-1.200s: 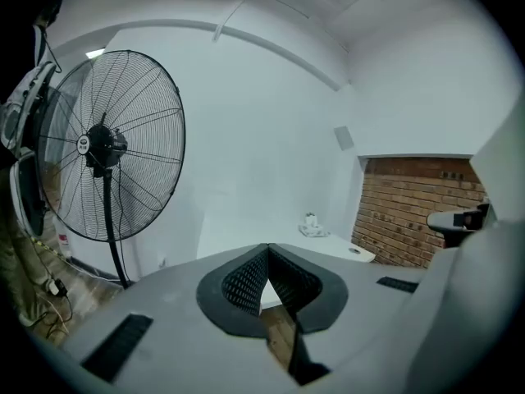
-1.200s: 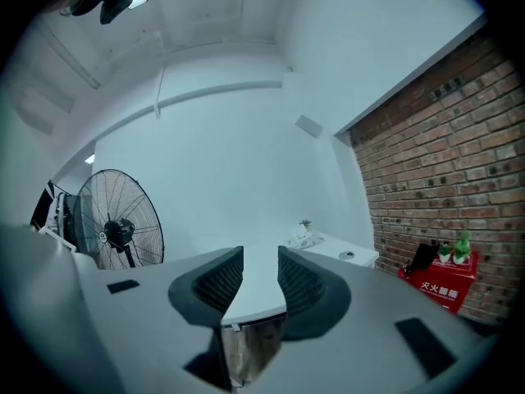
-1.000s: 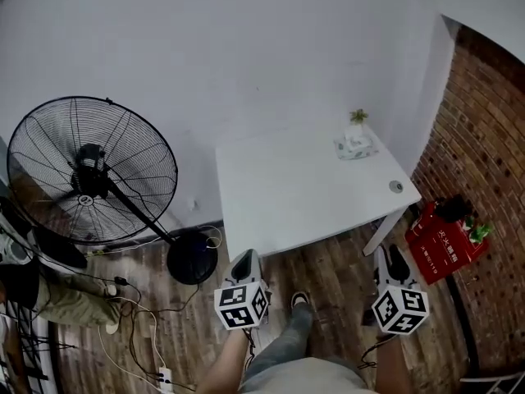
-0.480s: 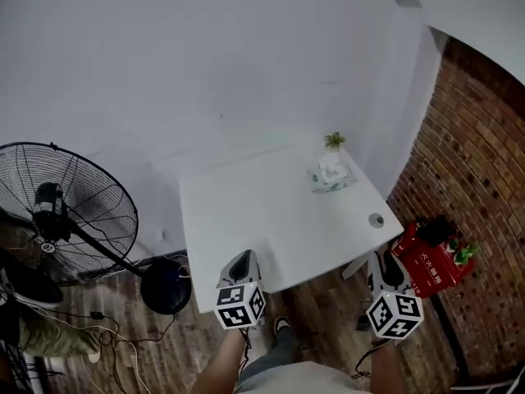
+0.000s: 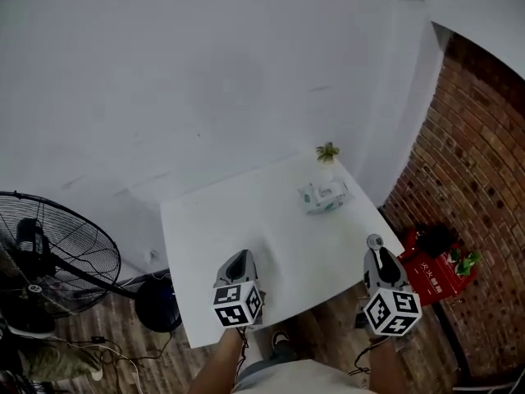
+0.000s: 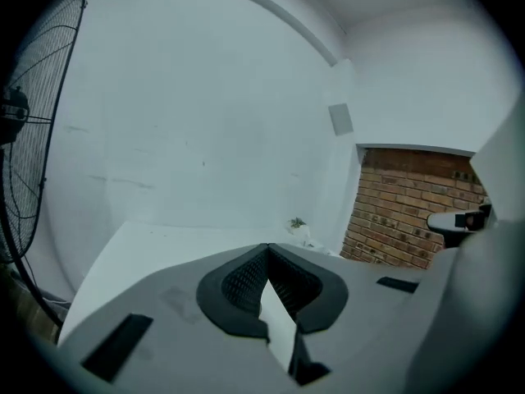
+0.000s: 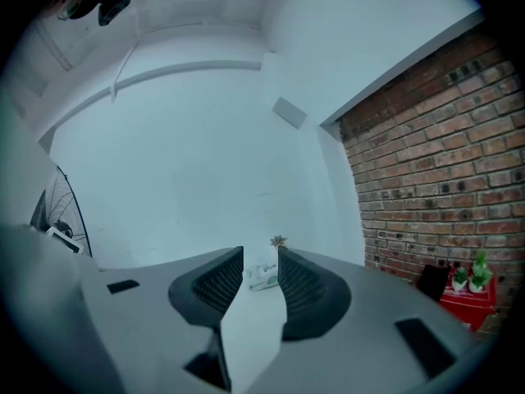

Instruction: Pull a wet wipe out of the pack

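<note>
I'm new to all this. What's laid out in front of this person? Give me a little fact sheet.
Table: white, set against the wall
Wet wipe pack: far right of the table, clear of both tongs
Plant: small, just behind the pack
Left tongs: shut, empty
Right tongs: open, empty, aimed at the pack
Floor: fan at left, red crate at right

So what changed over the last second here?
The person walked up to the table: left gripper and right gripper now reach its near edge, both empty. The fan drifted left in the head view. The wipe pack stayed beside the small plant, untouched.
</note>
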`<state>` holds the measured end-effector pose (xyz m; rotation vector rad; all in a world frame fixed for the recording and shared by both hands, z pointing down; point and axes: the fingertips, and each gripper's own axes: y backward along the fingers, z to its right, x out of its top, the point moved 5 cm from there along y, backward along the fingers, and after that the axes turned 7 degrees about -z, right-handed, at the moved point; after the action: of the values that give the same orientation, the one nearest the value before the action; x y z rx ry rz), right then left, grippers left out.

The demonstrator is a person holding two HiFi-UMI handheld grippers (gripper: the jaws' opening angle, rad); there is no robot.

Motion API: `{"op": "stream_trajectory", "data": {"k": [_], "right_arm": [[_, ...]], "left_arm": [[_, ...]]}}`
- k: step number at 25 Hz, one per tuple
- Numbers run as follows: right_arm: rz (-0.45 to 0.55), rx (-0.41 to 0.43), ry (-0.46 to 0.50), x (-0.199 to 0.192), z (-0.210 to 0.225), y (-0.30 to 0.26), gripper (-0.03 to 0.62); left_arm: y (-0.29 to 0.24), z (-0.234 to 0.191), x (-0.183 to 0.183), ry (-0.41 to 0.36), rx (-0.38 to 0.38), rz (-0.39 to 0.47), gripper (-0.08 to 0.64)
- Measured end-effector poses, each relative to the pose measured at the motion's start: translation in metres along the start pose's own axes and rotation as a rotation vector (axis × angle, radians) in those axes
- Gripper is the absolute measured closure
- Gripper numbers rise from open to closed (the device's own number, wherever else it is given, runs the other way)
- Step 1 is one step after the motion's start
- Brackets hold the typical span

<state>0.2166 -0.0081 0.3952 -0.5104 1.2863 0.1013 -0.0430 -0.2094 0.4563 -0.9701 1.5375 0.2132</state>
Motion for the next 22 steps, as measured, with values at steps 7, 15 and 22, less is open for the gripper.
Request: {"op": "stream_trajectory", "data": {"k": [7,15,22], "right_arm": [[-0.016,-0.009,0.000,0.013,0.013,-0.031,0.462],[-0.065,0.060,0.006,0.020,0.033,-0.088,0.462],[-0.115,0.134,0.042,0.034,0.045,-0.135,0.463]], "left_arm": [[-0.038,0.005,0.013,-0.006,-0.019,-0.023,0.560],[-0.066,0.005,0.024,0.006,0.065,-0.020,0.559],[-0.088,0.005,0.033,0.055,0.140,-0.013,0.560]]}}
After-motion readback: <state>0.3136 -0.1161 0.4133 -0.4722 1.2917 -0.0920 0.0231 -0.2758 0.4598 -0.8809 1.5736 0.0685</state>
